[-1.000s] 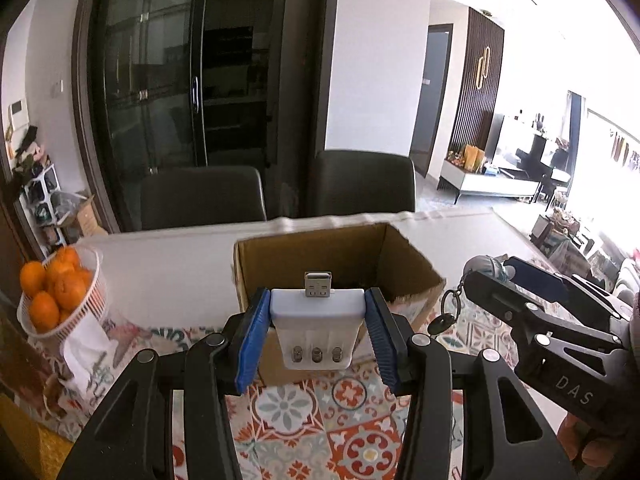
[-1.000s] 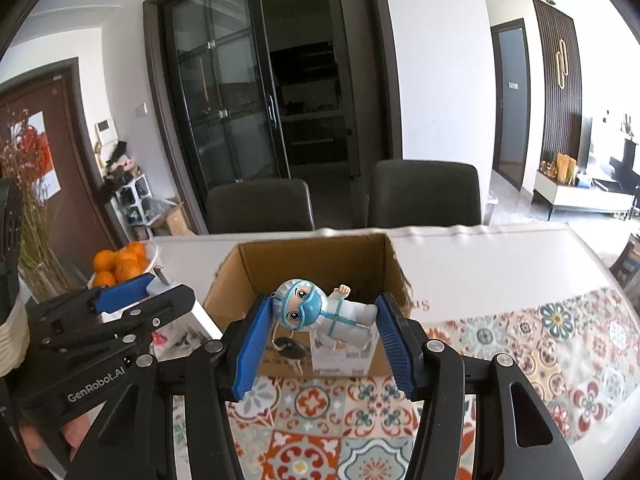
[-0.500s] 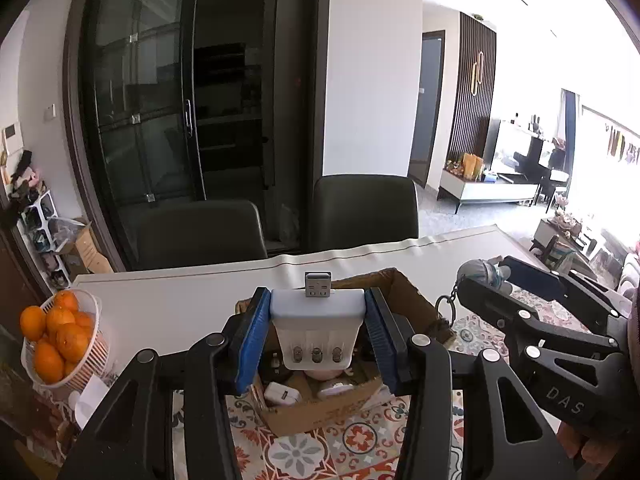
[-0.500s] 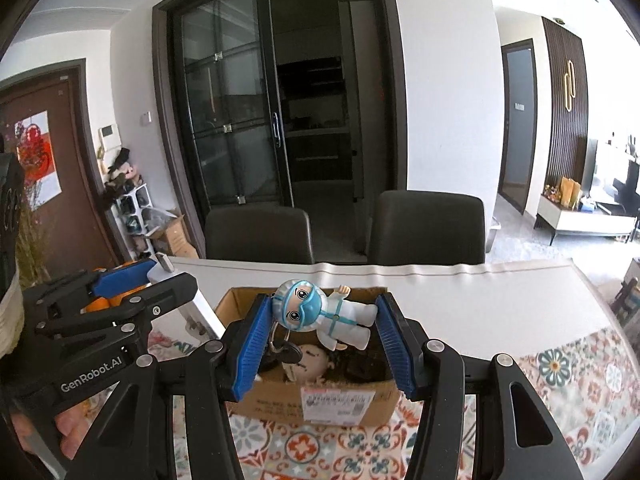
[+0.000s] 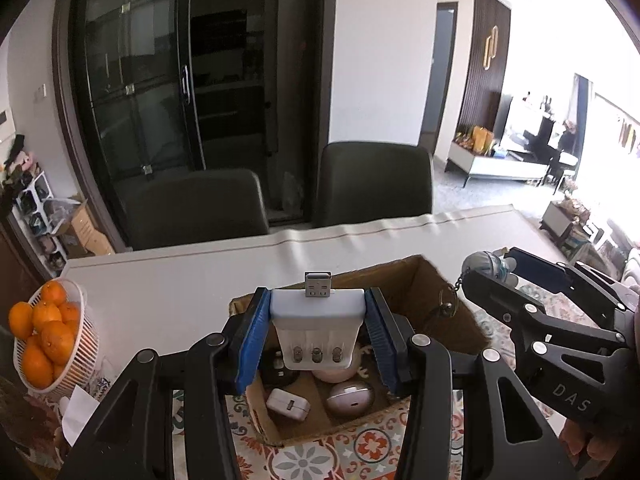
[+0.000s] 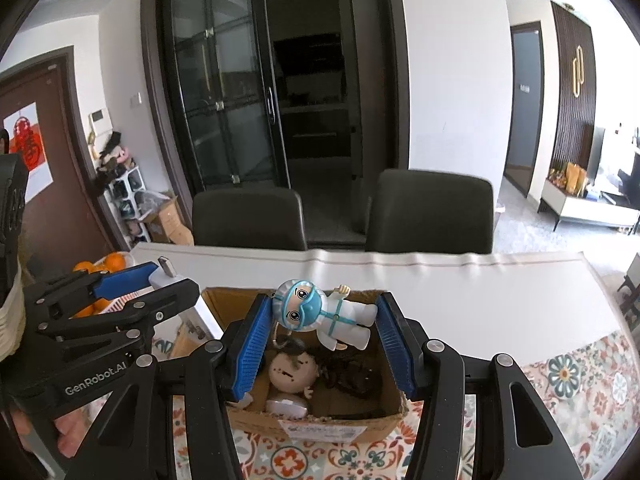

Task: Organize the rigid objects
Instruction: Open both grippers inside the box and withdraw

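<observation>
Currently cardboard box [image 5: 448, 300] holds a white plug [image 5: 288, 404]; left tongs [image 5: 318, 334] pinch a battery charger [image 5: 318, 320], right tongs [image 6: 320, 330] a figurine [image 6: 320, 312].

A white table [image 5: 168, 292] bears a patterned mat [image 6: 580, 376], cardboard box [image 6: 320, 420] and orange basket [image 5: 86, 344].

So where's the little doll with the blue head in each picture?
Left wrist view: the doll peeks out at the right edge, clamped in the right gripper.
Right wrist view: it lies sideways in the middle, between the blue pads.
Shared landmark: the cardboard box sits below it in both.
</observation>
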`<state>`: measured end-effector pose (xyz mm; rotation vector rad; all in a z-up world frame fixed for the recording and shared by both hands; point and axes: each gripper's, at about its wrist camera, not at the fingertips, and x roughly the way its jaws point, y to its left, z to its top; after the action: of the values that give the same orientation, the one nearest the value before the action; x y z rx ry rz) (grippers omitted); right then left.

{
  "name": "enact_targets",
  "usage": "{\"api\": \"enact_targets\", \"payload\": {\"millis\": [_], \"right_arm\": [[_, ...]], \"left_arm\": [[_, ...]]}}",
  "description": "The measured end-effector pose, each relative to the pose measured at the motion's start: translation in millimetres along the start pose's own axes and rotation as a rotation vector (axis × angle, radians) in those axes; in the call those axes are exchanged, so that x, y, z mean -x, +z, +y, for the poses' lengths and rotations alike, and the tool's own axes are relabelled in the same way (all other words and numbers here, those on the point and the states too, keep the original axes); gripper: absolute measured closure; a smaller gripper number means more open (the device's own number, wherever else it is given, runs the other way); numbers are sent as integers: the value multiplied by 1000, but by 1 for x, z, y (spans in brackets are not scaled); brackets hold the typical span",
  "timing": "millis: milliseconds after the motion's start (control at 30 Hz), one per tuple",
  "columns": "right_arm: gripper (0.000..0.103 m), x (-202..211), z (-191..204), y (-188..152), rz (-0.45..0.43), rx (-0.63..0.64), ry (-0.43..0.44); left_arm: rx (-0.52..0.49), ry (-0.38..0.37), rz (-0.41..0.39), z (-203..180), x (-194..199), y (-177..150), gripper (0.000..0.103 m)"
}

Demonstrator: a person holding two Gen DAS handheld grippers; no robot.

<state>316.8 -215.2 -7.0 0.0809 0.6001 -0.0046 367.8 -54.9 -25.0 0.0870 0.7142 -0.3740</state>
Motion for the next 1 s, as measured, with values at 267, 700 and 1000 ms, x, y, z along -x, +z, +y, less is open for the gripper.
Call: {"api": "enact_targets", "payload": {"millis": [267,700,1000], "right_arm": [[38,-35,-5,-7,88,-13,4],[27,2,-5,-11,47,-32,-108],[17,70,8,-16,-43,-24,-172]], "left_arm": [[0,38,56,2,-22,-5,54],[27,154,-7,6,20,-15,19],[23,226,-146,0,99,-30,0]]}}
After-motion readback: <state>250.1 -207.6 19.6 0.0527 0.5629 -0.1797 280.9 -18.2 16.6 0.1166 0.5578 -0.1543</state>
